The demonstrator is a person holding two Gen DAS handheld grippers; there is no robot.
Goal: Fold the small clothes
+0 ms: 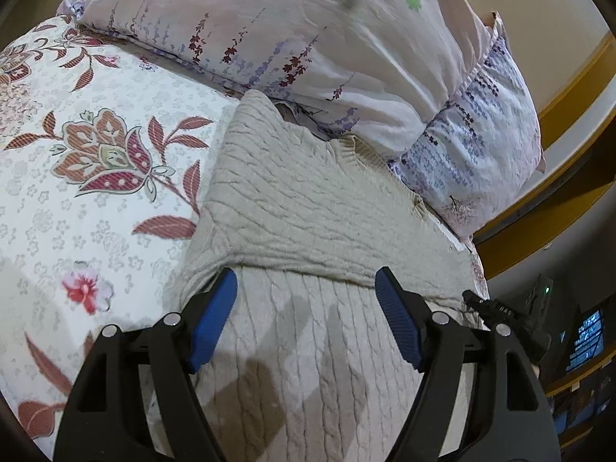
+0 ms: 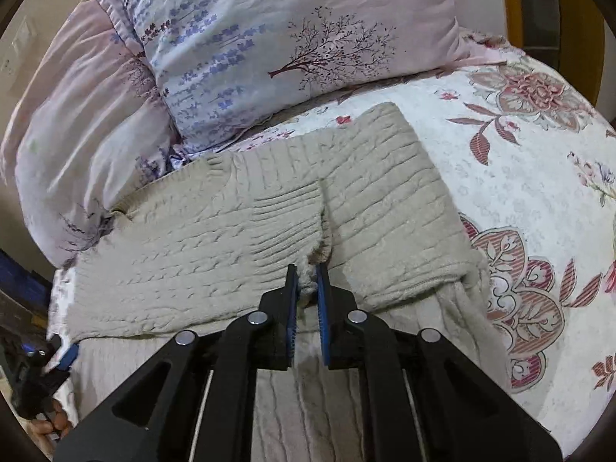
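A beige cable-knit sweater (image 1: 300, 208) lies on the floral bedsheet (image 1: 77, 200), partly folded, with a layer turned over the body. My left gripper (image 1: 306, 288) is open, its blue pads (image 1: 215, 319) just above the fold's edge, holding nothing. In the right wrist view the sweater (image 2: 215, 231) spreads across the bed. My right gripper (image 2: 307, 285) is shut on a pinch of the sweater's folded edge near its middle. The right gripper also shows at the right edge of the left wrist view (image 1: 504, 323).
Two floral pillows (image 1: 308, 38) lie against the sweater's far edge; they also show in the right wrist view (image 2: 269, 50). A wooden bed frame (image 1: 577, 77) runs at the right. The left gripper and a hand show at lower left of the right wrist view (image 2: 42, 377).
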